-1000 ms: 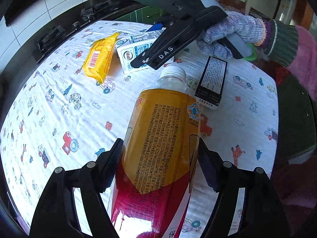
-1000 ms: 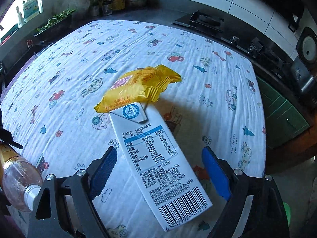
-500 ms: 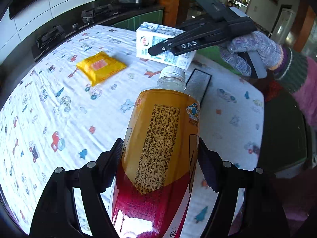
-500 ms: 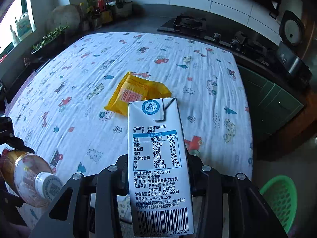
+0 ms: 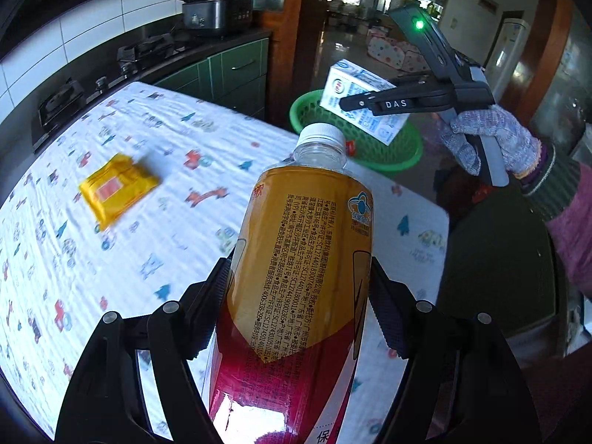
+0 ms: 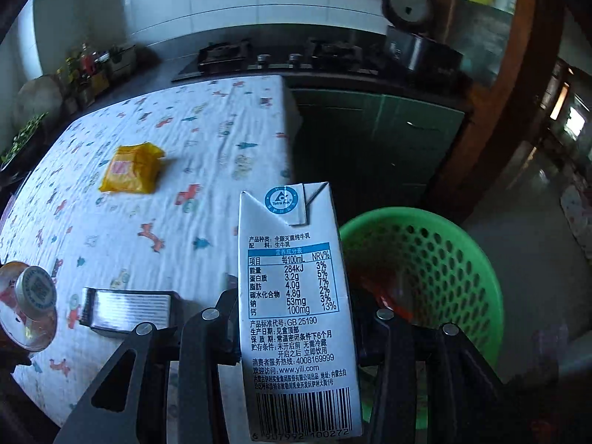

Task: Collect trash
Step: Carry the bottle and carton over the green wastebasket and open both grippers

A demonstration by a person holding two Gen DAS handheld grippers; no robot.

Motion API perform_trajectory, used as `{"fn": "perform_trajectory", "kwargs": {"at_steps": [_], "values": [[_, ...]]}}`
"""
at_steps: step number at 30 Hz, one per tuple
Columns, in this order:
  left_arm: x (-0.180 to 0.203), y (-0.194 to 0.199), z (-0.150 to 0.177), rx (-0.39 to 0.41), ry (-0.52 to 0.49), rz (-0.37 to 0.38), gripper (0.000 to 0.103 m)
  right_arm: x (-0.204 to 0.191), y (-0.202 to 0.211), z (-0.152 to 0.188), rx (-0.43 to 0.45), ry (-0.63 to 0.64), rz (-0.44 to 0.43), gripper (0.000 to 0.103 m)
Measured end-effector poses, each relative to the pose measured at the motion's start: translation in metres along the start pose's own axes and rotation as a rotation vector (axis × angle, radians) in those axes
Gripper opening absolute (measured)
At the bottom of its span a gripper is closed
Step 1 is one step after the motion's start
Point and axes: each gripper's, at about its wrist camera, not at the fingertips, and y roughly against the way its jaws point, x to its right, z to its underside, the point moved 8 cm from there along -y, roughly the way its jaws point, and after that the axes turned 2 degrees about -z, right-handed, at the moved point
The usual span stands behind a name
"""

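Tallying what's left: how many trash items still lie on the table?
2: the yellow packet mid-table and the dark box near its edge. Others may be hidden.

A white cloth printed with small coloured cartoon cars and animals [image 6: 177,170] covers the surface. Beyond it run a dark counter with a black gas hob [image 6: 222,57], green cabinet doors [image 6: 407,140], white wall tiles [image 6: 281,3] and a brown wooden door frame [image 6: 481,118].

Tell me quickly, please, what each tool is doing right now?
Left tool: closed on the drink bottle.
Right tool: closed on the milk carton, held above the green basket.
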Motion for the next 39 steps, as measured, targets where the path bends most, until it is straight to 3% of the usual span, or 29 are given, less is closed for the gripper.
{"fn": "perform_trajectory", "kwargs": {"at_steps": [7,14,17,19,30,39], "values": [[0.028,-0.02,-0.047,0.03,0.012,0.035,0.071,0.09,-0.013,0.026,-0.016,-0.153,0.087,0.04],[0.049,-0.049,-0.091,0.041,0.011,0.063,0.071,0.14,-0.048,0.05,-0.042,-0.259,0.112,0.041],[0.054,-0.063,-0.107,0.045,0.018,0.075,0.071,0.151,-0.058,0.057,-0.042,-0.298,0.099,0.045],[0.057,-0.074,-0.118,0.045,0.029,0.088,0.071,0.157,-0.059,0.059,-0.028,-0.32,0.098,0.056],[0.075,-0.139,-0.174,0.04,0.068,0.103,0.071,0.166,-0.011,0.069,0.069,-0.303,0.108,0.063],[0.091,-0.182,-0.198,0.025,0.072,0.087,0.071,0.171,0.029,0.088,0.119,-0.296,0.122,0.07]]}}
